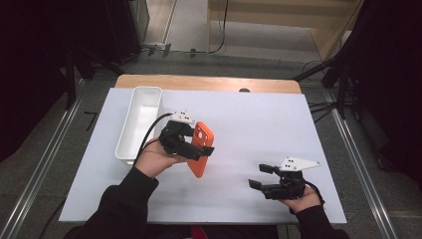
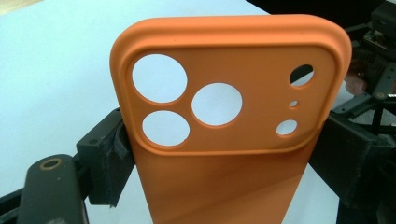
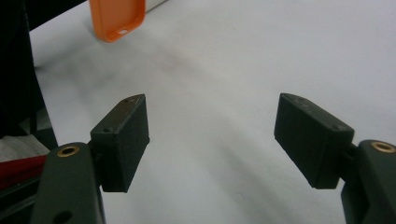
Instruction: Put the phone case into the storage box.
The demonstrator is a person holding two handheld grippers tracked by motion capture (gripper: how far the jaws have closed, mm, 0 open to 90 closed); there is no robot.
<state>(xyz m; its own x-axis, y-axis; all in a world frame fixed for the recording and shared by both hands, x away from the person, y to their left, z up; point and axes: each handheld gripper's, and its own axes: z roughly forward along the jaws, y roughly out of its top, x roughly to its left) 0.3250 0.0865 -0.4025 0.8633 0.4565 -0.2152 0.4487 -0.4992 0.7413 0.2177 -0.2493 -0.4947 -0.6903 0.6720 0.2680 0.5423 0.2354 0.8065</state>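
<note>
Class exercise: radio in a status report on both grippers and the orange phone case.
Left gripper shut on orange phone case, held off table. Right gripper open, empty. White bin alongside; nothing obstructing.

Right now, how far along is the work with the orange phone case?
Done: the left gripper has the orange phone case picked up, fingers clamped on its long edges, camera cutouts facing the left gripper view. In hand: it is held beside the white bin, not in it. Left: setting it down, perhaps in the bin, whose visible inside looks empty. The right gripper is open over the white tabletop, holding nothing.
</note>
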